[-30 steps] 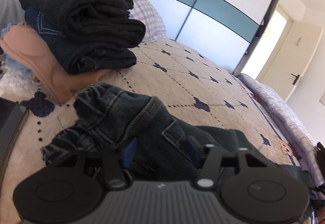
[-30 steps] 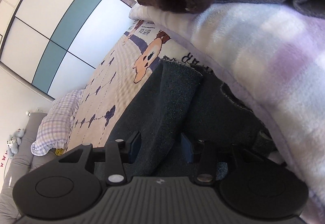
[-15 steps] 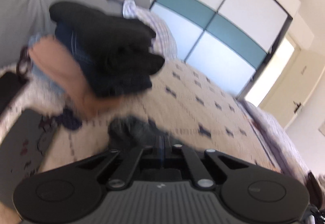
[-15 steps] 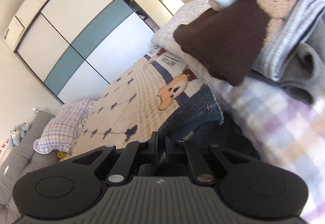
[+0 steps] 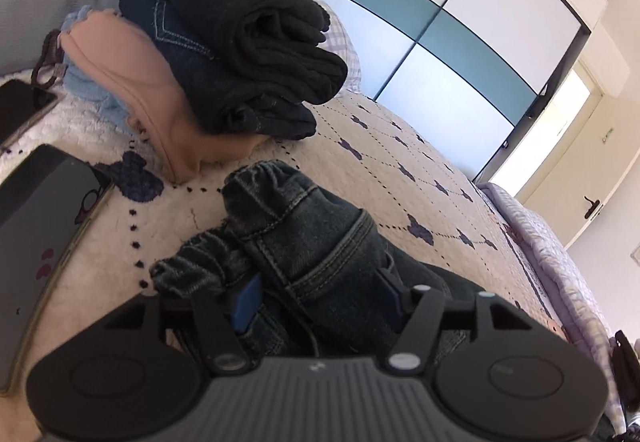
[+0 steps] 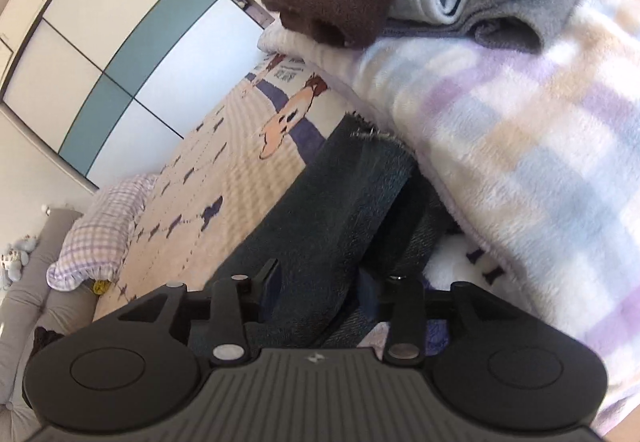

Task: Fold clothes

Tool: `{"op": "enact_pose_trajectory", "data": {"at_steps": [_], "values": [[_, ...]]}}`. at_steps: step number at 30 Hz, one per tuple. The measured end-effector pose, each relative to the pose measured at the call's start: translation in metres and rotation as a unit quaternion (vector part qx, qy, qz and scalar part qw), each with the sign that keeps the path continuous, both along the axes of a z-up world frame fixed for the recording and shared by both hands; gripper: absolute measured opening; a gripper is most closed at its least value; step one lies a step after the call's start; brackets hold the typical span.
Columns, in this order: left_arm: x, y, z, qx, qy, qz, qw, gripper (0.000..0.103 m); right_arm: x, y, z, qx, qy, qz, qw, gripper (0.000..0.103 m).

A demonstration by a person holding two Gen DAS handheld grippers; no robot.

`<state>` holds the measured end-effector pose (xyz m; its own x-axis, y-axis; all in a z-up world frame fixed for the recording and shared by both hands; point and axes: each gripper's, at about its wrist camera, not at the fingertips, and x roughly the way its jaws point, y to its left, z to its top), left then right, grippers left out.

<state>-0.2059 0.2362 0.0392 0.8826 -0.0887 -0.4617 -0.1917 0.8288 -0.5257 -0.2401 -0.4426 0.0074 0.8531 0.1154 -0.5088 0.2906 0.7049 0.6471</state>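
now both tongs, left (image 5: 320,296) and right (image 6: 316,282), have just spread apart again, dark jeans (image 5: 320,242) lying loose between each.

No legible text; only blurred, unreadable lettering on the bedspread (image 6: 240,145) beside its cartoon figure

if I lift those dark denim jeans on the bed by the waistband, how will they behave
Likely floppy: the dark denim jeans lie bunched and creased on the cream quilted bedspread, so the legs should sag and trail. Probably heavyish; thick seams suggest sturdy cloth. Unlikely to slip, since the weave looks coarse.
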Motion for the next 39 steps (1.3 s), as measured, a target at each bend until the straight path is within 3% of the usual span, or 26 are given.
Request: {"op": "enact_pose_trajectory", "data": {"at_steps": [4, 6, 9, 11, 14, 18, 21, 26, 29, 30, 33, 34, 36, 39], "values": [[0.009, 0.0, -0.004, -0.007, -0.001, 0.007, 1.0, 0.069, 0.002, 0.0, -0.004, -0.002, -0.003, -0.005, 1.0, 0.038], [0.01, 0.0, -0.002, -0.009, -0.002, 0.013, 0.9999, 0.069, 0.003, -0.008, 0.0, 0.012, -0.006, -0.018, 1.0, 0.014], [0.008, -0.001, 0.002, 0.015, -0.006, 0.021, 0.9996, 0.056, -0.006, -0.026, 0.008, 0.047, -0.045, -0.056, 0.996, 0.013], [0.006, 0.0, 0.001, 0.007, -0.006, 0.022, 0.9997, 0.056, -0.007, -0.033, 0.009, 0.063, -0.049, -0.07, 0.994, 0.014], [0.003, 0.003, -0.002, -0.011, -0.008, 0.021, 0.9997, 0.062, -0.001, -0.022, 0.005, 0.046, -0.012, -0.026, 0.999, 0.018], [0.007, -0.001, -0.003, -0.008, -0.007, 0.009, 0.9999, 0.077, -0.002, 0.001, -0.005, 0.063, -0.003, 0.039, 0.997, 0.038], [0.013, -0.006, -0.001, 0.003, -0.004, 0.001, 1.0, 0.085, 0.006, 0.022, -0.007, 0.066, -0.005, 0.097, 0.993, 0.042], [0.018, -0.01, 0.001, 0.009, -0.004, 0.013, 0.9999, 0.086, 0.032, 0.056, -0.01, 0.07, -0.005, 0.177, 0.982, 0.043], [0.019, -0.015, 0.003, 0.034, 0.004, 0.025, 0.9991, 0.069, 0.045, 0.078, -0.009, 0.059, -0.007, 0.202, 0.978, 0.044], [0.02, -0.015, 0.003, 0.043, 0.01, 0.03, 0.9986, 0.056, 0.047, 0.084, -0.008, 0.053, -0.01, 0.209, 0.976, 0.044], [0.02, -0.006, 0.002, 0.039, 0.015, 0.038, 0.9984, 0.035, 0.054, 0.096, -0.006, 0.044, -0.02, 0.219, 0.974, 0.042], [0.019, -0.003, 0.002, 0.034, 0.013, 0.039, 0.9986, 0.032, 0.057, 0.099, -0.005, 0.042, -0.021, 0.219, 0.975, 0.039], [0.017, -0.001, 0.005, 0.035, 0.01, 0.04, 0.9985, 0.024, 0.058, 0.097, -0.004, 0.049, -0.026, 0.206, 0.977, 0.018], [0.011, 0.0, 0.014, 0.024, -0.001, 0.044, 0.9988, 0.018, 0.057, 0.09, 0.005, 0.069, -0.047, 0.196, 0.977, 0.012]]}}
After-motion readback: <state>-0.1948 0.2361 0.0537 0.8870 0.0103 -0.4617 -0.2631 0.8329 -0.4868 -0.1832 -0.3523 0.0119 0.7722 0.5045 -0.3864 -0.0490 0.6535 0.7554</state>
